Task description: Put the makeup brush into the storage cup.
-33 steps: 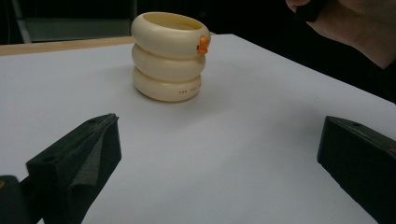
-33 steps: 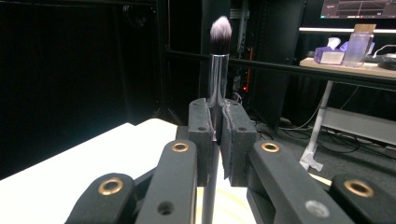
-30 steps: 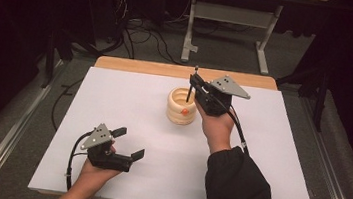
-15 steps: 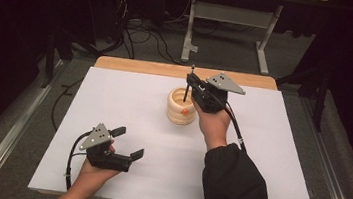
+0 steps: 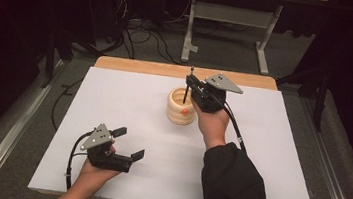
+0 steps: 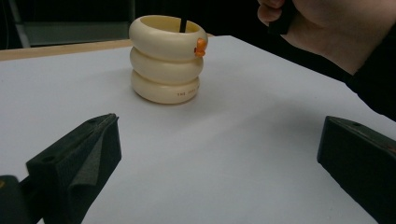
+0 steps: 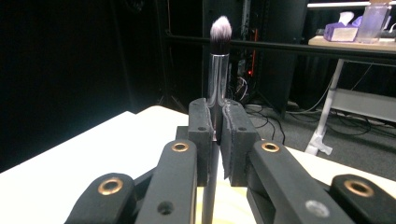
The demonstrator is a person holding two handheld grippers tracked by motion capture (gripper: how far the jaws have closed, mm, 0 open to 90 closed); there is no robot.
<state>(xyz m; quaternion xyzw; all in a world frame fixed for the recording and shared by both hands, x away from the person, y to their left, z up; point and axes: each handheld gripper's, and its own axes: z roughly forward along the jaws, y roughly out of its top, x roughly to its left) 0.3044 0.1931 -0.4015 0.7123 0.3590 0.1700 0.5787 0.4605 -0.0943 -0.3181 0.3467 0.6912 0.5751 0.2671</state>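
A cream ribbed holder [image 5: 181, 106] with a small orange spot stands mid-table; it also stands ahead in the left gripper view, holder [image 6: 166, 58]. My right gripper [image 5: 190, 84] is shut on a makeup brush [image 7: 217, 74], held upright with its white-tipped bristles up. The brush handle [image 6: 182, 25] dips into the holder's mouth. My left gripper [image 5: 129, 143] rests low at the front left of the white table [image 5: 129, 99], its jaws wide apart with nothing between them.
A wooden strip [image 5: 143, 66] runs along the table's far edge. Beyond it stand a white metal frame [image 5: 229, 20] and cables on the floor. A shelf with a tissue box [image 7: 343, 30] shows in the right gripper view.
My right hand has shifted slightly toward the far side over the holder, carrying the brush with it. The left gripper has stayed in place.
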